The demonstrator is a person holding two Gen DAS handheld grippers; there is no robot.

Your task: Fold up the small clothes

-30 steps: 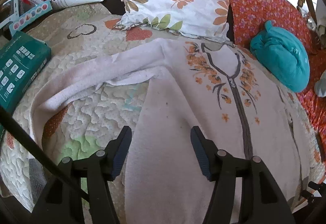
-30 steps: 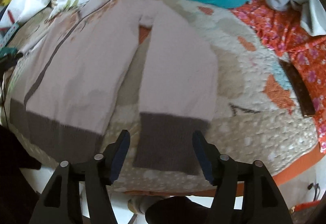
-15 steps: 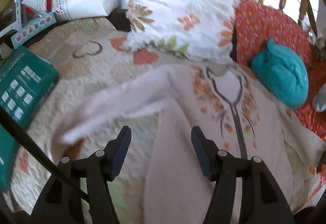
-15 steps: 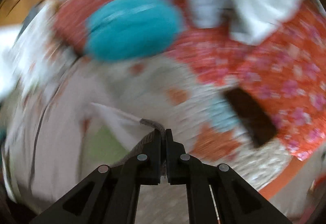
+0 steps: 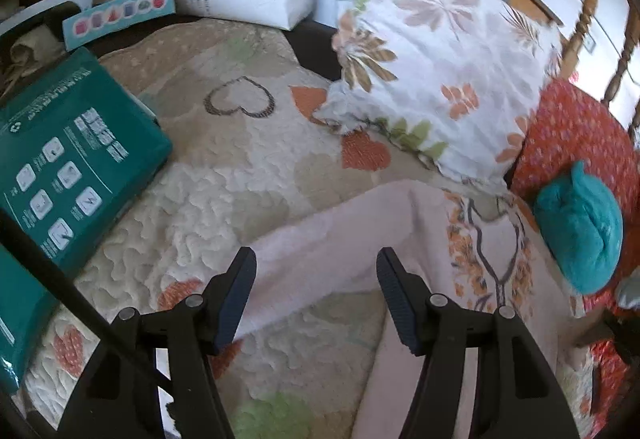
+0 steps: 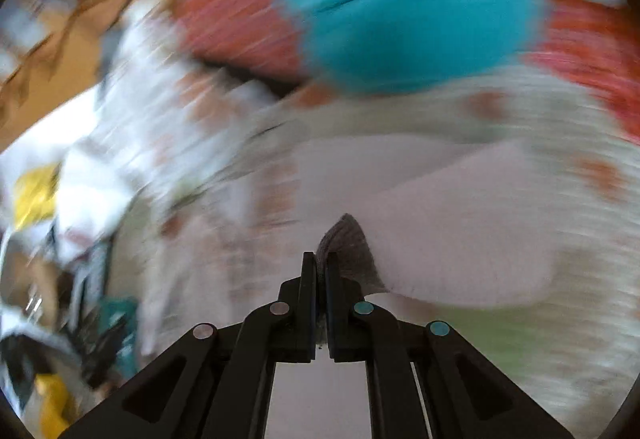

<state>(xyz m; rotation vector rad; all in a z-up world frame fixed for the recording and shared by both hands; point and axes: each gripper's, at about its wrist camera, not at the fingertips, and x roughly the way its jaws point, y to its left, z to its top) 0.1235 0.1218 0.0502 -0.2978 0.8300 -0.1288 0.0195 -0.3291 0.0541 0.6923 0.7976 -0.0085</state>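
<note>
Motion blur smears the right wrist view, yet the right gripper (image 6: 320, 267) visibly pinches the grey cuff (image 6: 352, 247); the left gripper (image 5: 316, 291) hovers spread above the pink cardigan (image 5: 344, 239).

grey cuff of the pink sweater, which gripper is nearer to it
Right. The right gripper is shut on the grey cuff. The left gripper hangs open over the other sleeve, not touching it.

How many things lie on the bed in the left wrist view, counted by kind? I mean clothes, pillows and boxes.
Clothes: 2, the pale pink cardigan and the teal bundle.
Pillows: 2, the floral pillow and the red pillow.
Boxes: 1, the green box.
Total: 5
</note>
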